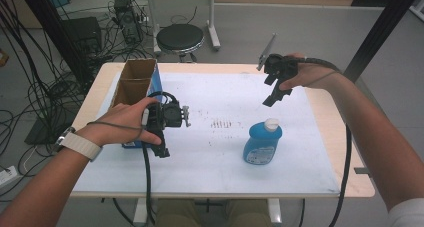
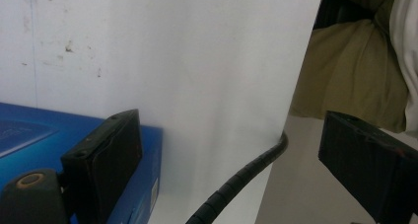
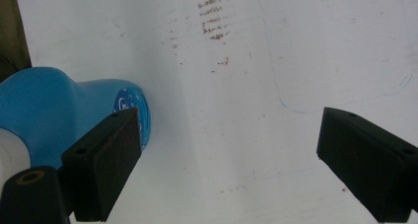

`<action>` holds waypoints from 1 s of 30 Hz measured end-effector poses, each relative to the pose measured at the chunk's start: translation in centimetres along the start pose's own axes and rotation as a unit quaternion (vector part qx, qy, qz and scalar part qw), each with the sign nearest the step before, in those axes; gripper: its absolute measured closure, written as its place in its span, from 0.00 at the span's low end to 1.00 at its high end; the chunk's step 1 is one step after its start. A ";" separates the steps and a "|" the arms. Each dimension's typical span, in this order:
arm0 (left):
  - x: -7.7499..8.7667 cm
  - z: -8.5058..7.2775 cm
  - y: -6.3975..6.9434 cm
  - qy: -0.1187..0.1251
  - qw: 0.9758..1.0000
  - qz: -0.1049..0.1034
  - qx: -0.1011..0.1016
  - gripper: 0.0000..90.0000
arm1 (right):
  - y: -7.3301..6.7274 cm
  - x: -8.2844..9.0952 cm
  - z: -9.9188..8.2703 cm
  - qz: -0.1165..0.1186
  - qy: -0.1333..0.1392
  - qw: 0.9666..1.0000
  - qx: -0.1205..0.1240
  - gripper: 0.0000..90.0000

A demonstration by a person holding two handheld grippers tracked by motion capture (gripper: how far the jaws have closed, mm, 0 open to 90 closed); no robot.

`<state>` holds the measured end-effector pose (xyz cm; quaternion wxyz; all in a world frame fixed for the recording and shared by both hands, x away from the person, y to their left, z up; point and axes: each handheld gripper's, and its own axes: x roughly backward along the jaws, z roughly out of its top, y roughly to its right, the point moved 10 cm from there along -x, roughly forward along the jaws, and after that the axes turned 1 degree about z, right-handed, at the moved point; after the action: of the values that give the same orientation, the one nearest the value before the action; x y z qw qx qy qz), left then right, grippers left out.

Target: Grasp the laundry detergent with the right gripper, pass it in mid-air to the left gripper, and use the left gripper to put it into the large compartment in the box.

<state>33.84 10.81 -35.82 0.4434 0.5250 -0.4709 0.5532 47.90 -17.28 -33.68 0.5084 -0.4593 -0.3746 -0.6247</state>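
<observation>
Bottle: I see the blue bottle [image 1: 262,143] with a white cap on the white sheet [image 1: 225,157], right of centre, near my edge.
Right gripper: my right gripper [image 1: 274,96] hangs above and beyond the bottle, jaws spread, gripping nothing.
Left gripper: my left gripper [image 1: 162,149] hovers beside the blue carton [image 1: 131,89], jaws wide apart; possibly brushing it, hard to tell.
</observation>
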 end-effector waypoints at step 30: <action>0.1 1.1 -0.4 0.007 1.000 0.006 0.007 0.11 | -2.0 2.6 -0.3 0.017 0.036 0.999 -0.007 0.05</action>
<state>34.40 9.79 -35.70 0.4396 0.5219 -0.4669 0.5625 45.74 -17.96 -31.27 0.5291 -0.4464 -0.3433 -0.6348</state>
